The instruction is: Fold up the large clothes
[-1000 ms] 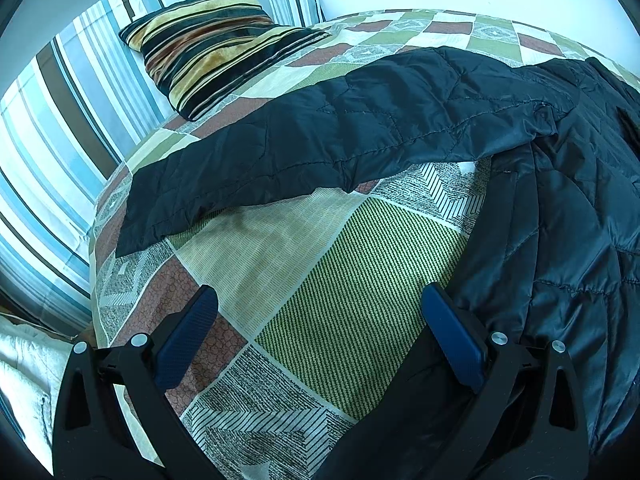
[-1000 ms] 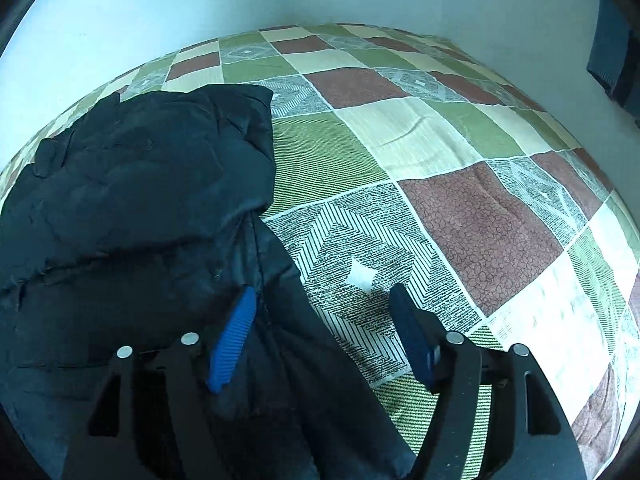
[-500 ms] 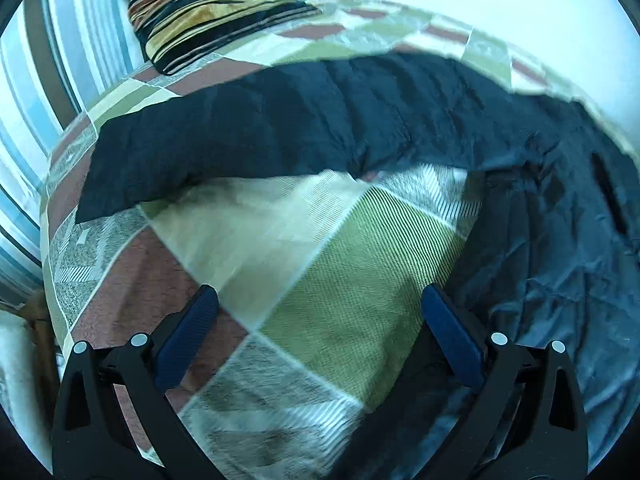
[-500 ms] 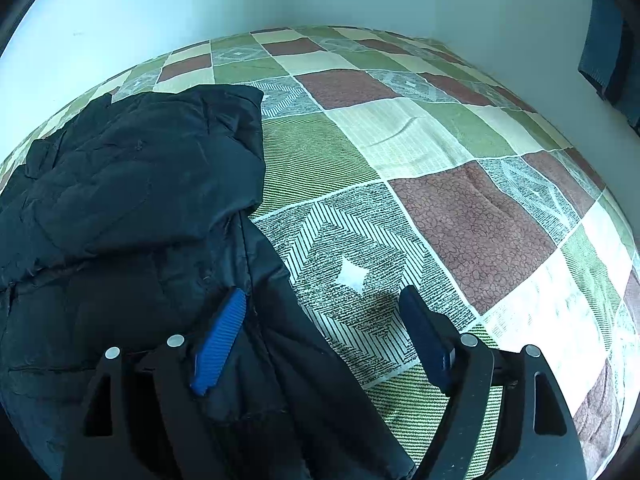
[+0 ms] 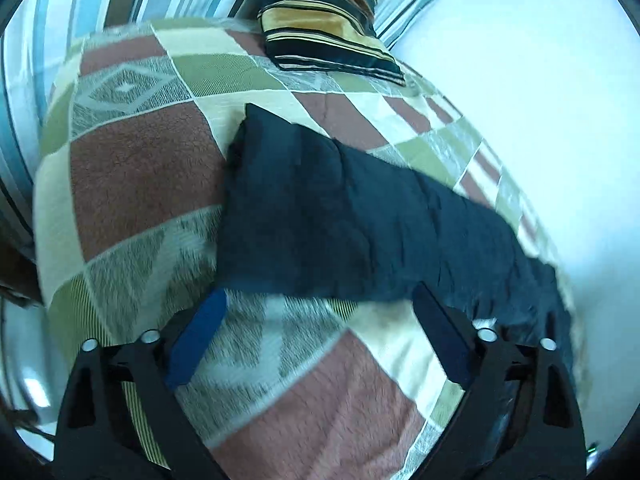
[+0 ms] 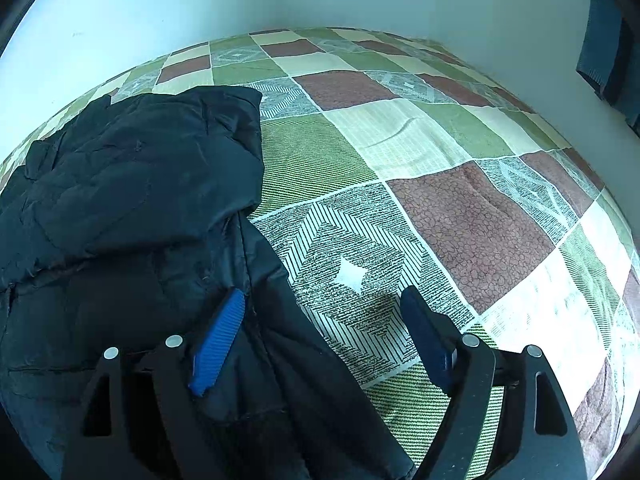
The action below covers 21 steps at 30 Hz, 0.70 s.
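Since 1 second ago, left hand-held gripper (image 5: 316, 334) swung toward the jacket (image 5: 340, 220) sleeve end, jaws apart, empty. Right hand-held gripper (image 6: 324, 332) hovers apart over the jacket's edge on the bed (image 6: 480, 208).

I'm seeing the jacket (image 6: 132, 184) showing as quilted, faintly shiny dark cloth; the bedspread (image 6: 472, 216) is looking like matt woven cotton; the pillow (image 5: 324, 12) is gleaming like satin; my fingers (image 6: 218, 340) are wearing ribbed blue rubbery pads.
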{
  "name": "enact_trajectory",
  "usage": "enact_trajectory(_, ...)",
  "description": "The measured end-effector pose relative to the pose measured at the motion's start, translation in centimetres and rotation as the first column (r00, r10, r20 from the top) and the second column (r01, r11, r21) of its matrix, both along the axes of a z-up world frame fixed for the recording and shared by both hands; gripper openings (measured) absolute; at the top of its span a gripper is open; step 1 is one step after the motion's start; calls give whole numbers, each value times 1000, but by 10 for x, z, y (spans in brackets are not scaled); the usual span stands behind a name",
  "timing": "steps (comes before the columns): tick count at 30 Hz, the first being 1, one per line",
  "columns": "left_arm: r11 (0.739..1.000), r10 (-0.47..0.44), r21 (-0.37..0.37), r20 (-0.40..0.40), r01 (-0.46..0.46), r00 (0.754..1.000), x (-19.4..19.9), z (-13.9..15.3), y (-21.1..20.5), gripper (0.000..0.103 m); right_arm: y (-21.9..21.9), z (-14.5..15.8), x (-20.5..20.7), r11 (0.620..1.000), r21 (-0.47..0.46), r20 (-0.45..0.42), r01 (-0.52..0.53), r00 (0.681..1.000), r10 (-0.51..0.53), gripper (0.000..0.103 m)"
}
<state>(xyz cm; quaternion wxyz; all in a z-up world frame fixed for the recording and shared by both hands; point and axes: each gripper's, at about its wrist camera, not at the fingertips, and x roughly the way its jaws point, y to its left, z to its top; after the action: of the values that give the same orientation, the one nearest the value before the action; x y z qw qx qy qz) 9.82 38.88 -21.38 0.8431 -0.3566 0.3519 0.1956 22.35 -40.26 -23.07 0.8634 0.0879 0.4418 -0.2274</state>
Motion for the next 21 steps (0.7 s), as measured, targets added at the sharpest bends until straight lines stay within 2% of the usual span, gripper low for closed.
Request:
enact_trajectory(6,998,2,-65,47,2,999,8,-6,28,78,0,1,0,1000,-7,-2,2,1000,-2,79)
enact_trajectory(8,998,4,-69,43,-1,999,12,-7,33,66,0,1,0,1000,-9,-2,3,1000,-3,79)
enact_trajectory(12,998,-8,-61,30,10,1000,16,-8,38,50,0,1,0,1000,-13,-3,5,1000,-5,80)
enact_trajectory(15,999,-16,-32,4,16,1000,20,-8,38,34,1,1,0,1000,-14,-3,6,1000,-6,80)
enact_trajectory(17,1000,-17,-19,3,17,1000,19,-8,39,16,1,1,0,1000,-14,-3,5,1000,-5,80)
enact_trajectory(21,1000,-15,12,15,15,1000,16,3,36,8,1,1,0,1000,-14,-2,4,1000,-4,80)
